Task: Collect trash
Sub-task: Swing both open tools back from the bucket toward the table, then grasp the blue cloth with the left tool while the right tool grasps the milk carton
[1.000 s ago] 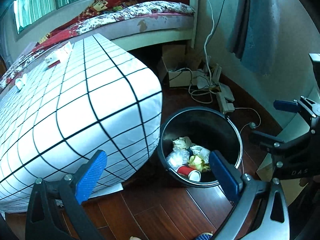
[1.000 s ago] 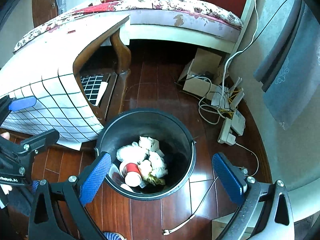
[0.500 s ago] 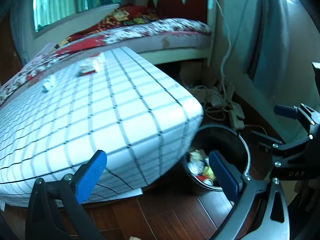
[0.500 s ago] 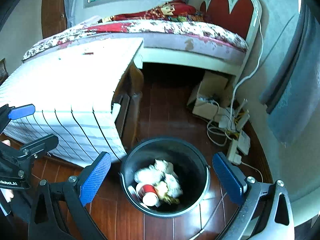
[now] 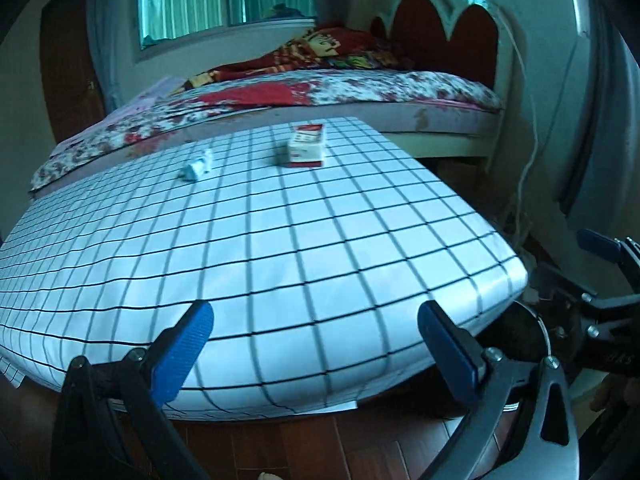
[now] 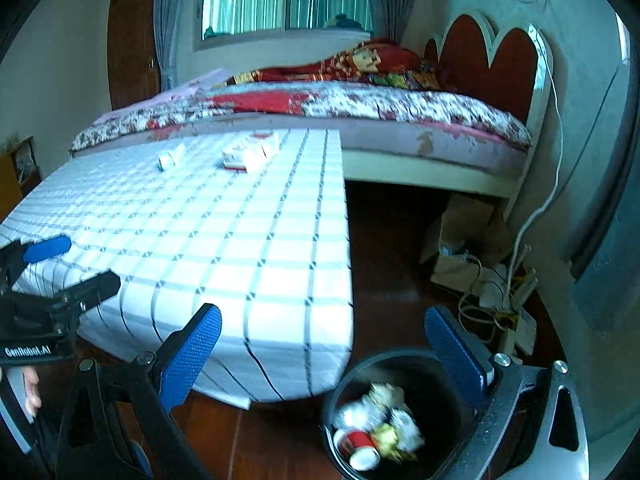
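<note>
The black bin (image 6: 400, 412) held a red cup (image 6: 358, 446) and crumpled wrappers (image 6: 384, 412), just beside the worktop (image 5: 280, 240) corner. A small carton (image 5: 306, 146) and crumpled scrap (image 5: 198, 166) lay far on it. Left tool (image 5: 312, 344) and right tool (image 6: 320, 352) were both spread, holding nothing

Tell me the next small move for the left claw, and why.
Probably reach the left claw forward over the checked table toward the red and white box. Both claws are open and empty, the bin already holds trash, and the box and a small crumpled wrapper lie at the table's far side.
</note>
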